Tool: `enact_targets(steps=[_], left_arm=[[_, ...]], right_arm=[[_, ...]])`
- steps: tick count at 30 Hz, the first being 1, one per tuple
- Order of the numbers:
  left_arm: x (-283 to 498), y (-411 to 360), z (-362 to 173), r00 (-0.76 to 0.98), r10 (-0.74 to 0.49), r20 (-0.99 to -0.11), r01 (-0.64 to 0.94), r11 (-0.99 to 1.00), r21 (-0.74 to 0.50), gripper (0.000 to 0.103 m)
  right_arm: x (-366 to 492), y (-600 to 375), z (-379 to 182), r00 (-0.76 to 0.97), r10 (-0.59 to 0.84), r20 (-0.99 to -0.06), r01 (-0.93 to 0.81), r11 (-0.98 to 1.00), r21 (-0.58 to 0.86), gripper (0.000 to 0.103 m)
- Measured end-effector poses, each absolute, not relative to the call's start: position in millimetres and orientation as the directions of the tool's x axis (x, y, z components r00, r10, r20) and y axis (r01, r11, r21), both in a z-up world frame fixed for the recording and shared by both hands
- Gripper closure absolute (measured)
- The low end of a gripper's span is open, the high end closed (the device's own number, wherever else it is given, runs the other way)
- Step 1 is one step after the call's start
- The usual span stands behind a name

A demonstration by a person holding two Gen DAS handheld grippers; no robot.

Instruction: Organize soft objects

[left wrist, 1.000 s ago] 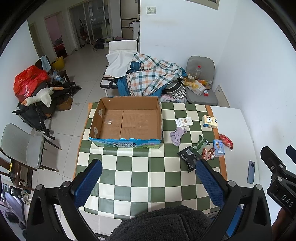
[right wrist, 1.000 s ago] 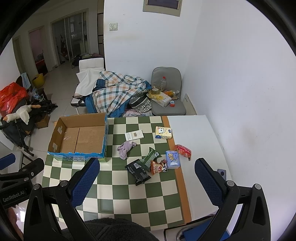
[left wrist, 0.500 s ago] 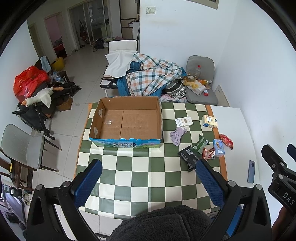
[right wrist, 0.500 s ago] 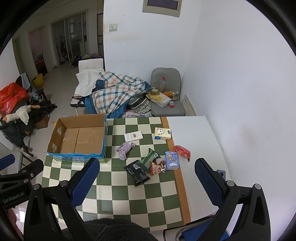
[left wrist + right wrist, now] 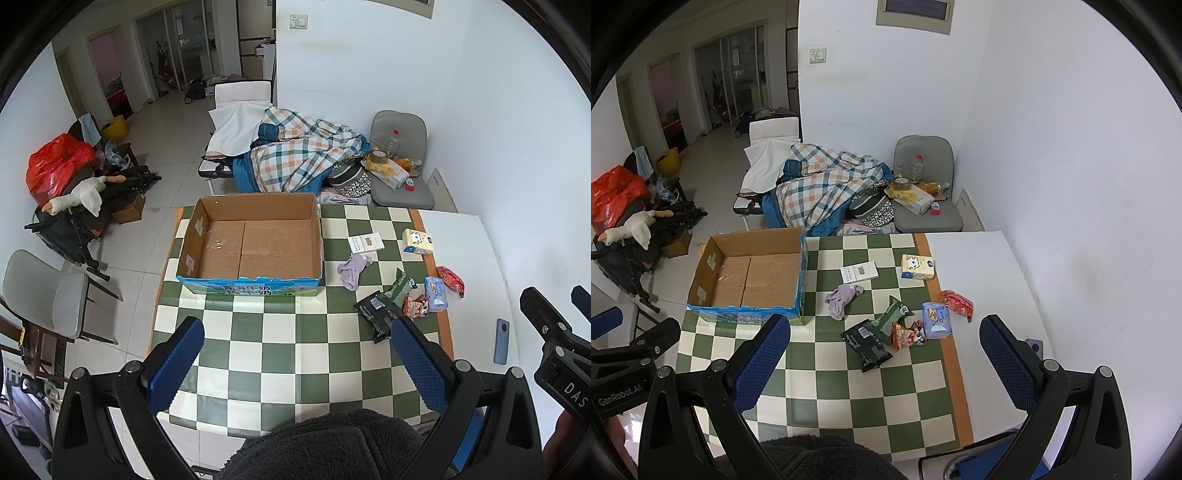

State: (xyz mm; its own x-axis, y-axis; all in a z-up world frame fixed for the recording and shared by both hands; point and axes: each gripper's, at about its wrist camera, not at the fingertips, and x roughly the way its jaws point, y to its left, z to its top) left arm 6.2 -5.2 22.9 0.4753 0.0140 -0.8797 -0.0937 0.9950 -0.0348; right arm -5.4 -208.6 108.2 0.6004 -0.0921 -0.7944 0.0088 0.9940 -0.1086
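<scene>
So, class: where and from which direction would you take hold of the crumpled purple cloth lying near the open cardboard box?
Grip the purple cloth at its bunched middle, where folds stand proud of the table, and come straight down from above. It lies limp and flat, so a side approach would likely just push it. The right gripper is open and probably nearer than the left gripper.

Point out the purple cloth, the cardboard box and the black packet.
purple cloth (image 5: 843,300): right wrist view, middle of the crumpled fabric.
cardboard box (image 5: 255,290): left wrist view, its blue front wall.
black packet (image 5: 870,347): right wrist view, wrapper's centre.

Matt cardboard box (glossy tablecloth)
</scene>
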Motion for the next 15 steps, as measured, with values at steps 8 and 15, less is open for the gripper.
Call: enact_targets(steps=[8,15], left_arm=[[66,-27,4,0.454,-0.018,-0.891,-0.03,0.999,-0.036,0.0],[178,-82,-80,0.367,0.018,-0.93,0.114,0.991,0.064,0.0]], right_arm=[[22,-246,87,0.531,-0.078,-0.844,0.074,0.996,-0.045,0.0],[96,-332,10,0.383,-0.147,-0.912,0.175,0.981,-0.084,0.0]])
